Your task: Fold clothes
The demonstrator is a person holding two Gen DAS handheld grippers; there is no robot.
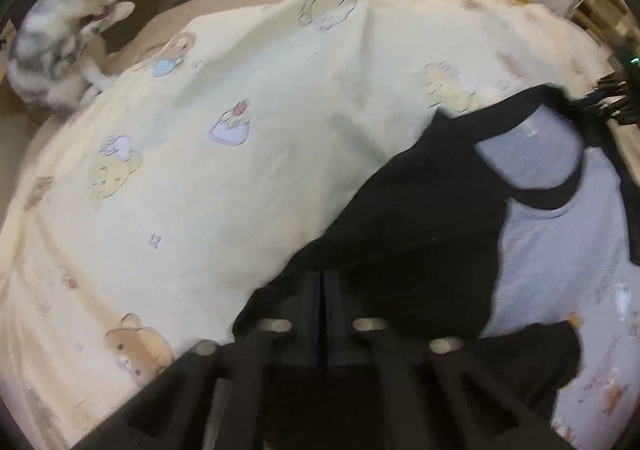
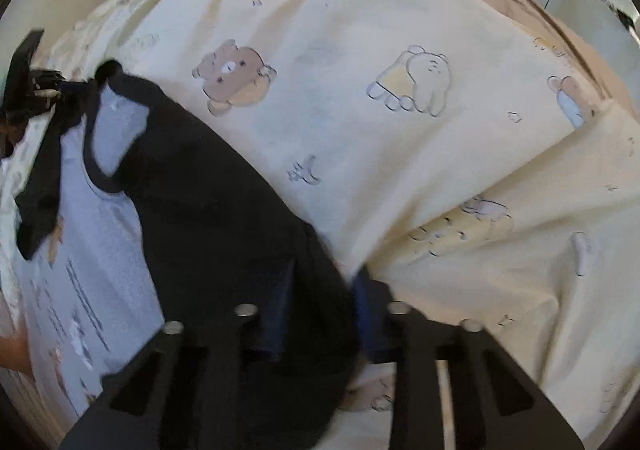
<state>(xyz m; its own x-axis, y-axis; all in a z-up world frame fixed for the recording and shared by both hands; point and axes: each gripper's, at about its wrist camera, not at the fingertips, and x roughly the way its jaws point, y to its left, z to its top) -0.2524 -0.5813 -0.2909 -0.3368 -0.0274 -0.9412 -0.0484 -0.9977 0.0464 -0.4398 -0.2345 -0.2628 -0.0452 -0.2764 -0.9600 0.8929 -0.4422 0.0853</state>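
soft black-and-grey shirt [image 1: 420,210] pinched in both claws, left [image 1: 322,290] and right [image 2: 320,290], over plush bear-print blanket [image 1: 240,170]

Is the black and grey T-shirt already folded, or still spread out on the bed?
Partly folded. The T-shirt has a black sleeve lying across its grey front, and each claw, left and right, grips black fabric.

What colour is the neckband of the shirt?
Black, on the grey-and-black shirt's neckband; clearest in the left wrist view.
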